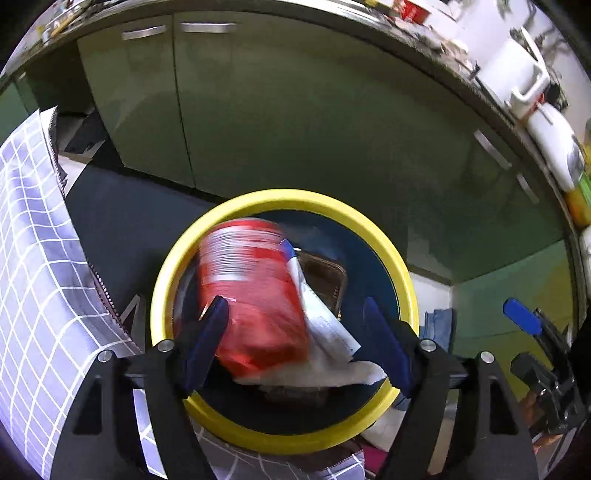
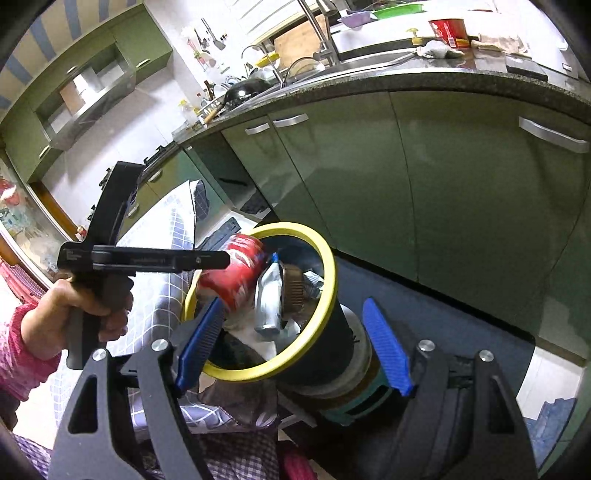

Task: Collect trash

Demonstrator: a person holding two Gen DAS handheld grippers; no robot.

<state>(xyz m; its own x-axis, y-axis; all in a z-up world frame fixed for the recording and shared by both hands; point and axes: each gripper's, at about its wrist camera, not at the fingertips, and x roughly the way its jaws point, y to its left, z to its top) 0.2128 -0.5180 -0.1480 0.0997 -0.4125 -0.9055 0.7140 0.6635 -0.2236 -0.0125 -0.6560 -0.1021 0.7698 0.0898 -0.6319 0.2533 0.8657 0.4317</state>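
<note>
A blue trash bin with a yellow rim [image 1: 373, 229] [image 2: 328, 280] stands on a dark mat before green cabinets. A blurred red cup [image 1: 255, 291] [image 2: 240, 273] is at the bin's mouth, free between the fingers of my open left gripper [image 1: 295, 343]. The left gripper shows in the right wrist view, its tip [image 2: 218, 260] at the cup. White paper [image 1: 328, 332], a silver pouch [image 2: 269, 299] and a brown tray [image 1: 325, 280] lie in the bin. My right gripper [image 2: 291, 347] is open and empty, hovering beside the bin.
A checked grey fabric box [image 1: 33, 266] [image 2: 162, 258] stands left of the bin. The granite counter [image 2: 443, 79] above holds another red cup [image 2: 448, 31], crumpled tissue [image 2: 437, 50] and a sink. A dark mat [image 2: 461, 317] covers the floor.
</note>
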